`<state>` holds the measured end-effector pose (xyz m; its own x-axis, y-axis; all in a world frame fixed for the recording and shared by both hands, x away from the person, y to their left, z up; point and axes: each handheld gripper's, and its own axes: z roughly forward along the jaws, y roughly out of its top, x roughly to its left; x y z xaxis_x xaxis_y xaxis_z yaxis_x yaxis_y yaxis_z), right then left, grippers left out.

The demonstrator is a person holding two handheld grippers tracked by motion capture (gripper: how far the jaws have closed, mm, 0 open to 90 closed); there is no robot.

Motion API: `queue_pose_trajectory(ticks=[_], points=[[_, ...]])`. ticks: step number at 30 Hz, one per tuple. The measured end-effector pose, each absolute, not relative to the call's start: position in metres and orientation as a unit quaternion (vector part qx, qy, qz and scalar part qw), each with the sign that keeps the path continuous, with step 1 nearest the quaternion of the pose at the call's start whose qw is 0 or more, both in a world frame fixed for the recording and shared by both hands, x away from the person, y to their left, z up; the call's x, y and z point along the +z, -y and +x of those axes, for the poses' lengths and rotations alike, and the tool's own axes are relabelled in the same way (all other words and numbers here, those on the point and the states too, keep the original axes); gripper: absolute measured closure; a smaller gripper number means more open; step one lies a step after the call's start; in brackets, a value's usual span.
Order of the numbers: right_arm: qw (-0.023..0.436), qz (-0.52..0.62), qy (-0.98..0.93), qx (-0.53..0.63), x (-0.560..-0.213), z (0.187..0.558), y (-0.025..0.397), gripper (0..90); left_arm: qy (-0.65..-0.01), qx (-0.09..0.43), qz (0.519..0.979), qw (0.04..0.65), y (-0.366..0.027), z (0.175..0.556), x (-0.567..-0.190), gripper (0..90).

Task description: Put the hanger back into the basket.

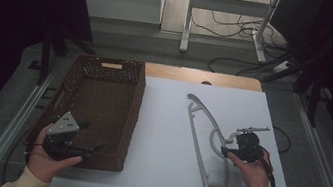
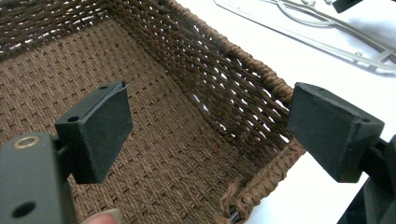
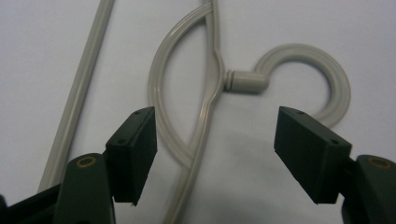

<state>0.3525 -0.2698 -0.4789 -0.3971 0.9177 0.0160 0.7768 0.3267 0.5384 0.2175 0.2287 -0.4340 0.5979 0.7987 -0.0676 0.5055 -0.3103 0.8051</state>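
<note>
Grey plastic hanger (image 1: pixel 207 145) lies flat on the white table (image 1: pixel 162 138), toward four o'clock, its hook (image 3: pixel 322 74) curling toward the table's right edge. Bare tabletop lies open between it and the brown woven basket (image 1: pixel 101 108) at nine o'clock. Right gripper (image 3: pixel 215 154) hovers over the hanger's neck, jaws wide, holding nothing. Left gripper (image 2: pixel 205 135) hangs over the basket's near right corner, jaws also wide.
</note>
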Motion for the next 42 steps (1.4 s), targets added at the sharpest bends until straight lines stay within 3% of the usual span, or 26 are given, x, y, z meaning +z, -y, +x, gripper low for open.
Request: queue_pose_trajectory(ticks=[20,31,42], points=[[0.134,0.552,-0.806,0.165,-0.497,0.379,0.249,55.2,-0.412,0.177,0.791,0.416,-0.229,0.217,-0.435,14.5],[0.123,0.556,-0.809,0.148,-0.494,0.380,0.245,75.0,-0.411,0.177,0.792,0.415,-0.229,0.217,-0.436,14.5],[0.121,0.568,-0.800,0.149,-0.493,0.383,0.250,81.5,-0.410,0.180,0.792,0.415,-0.229,0.217,-0.435,14.2]])
